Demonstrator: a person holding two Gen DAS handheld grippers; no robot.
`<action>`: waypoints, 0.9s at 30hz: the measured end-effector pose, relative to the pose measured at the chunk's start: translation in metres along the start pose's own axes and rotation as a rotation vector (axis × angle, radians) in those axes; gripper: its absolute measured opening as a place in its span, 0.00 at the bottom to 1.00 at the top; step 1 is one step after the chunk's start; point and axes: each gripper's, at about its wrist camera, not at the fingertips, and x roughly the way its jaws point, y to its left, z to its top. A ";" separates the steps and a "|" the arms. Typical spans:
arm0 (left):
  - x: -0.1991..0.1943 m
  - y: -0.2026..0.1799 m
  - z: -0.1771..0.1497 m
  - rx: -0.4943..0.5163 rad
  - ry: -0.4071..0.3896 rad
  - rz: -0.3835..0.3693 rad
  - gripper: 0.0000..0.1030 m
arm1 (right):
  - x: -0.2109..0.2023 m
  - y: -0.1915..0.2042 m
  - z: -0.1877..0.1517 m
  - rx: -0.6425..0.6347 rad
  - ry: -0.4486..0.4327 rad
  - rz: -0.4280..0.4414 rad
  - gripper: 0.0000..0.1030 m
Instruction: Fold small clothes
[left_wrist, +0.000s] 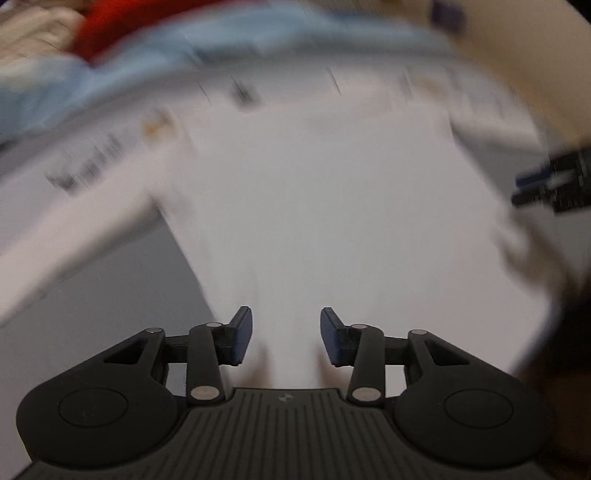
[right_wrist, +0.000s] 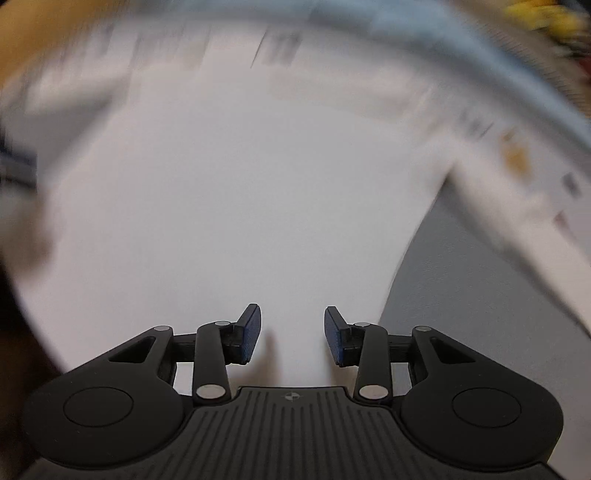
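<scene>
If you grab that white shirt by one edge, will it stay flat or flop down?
Probably flop. The white shirt lies spread thin over the grey surface, sleeves trailing, so it likely bends wherever unsupported. It looks light, so a push would probably bunch it into wrinkles.

2 wrist views, steeply down, sharing white garment (left_wrist: 314, 221)

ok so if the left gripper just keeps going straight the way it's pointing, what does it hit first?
Probably the white garment: it fills the view directly ahead of the open left gripper. Blur leaves depth unclear.
</scene>
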 end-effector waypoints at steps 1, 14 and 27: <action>-0.009 0.008 0.011 -0.020 -0.050 0.006 0.50 | -0.011 -0.003 0.008 0.045 -0.078 -0.011 0.45; -0.019 0.131 0.047 -0.161 -0.370 0.195 0.45 | -0.067 -0.022 0.104 0.206 -0.547 -0.101 0.57; 0.031 0.308 -0.024 -0.551 -0.252 0.418 0.24 | 0.000 -0.017 0.115 0.299 -0.478 -0.045 0.49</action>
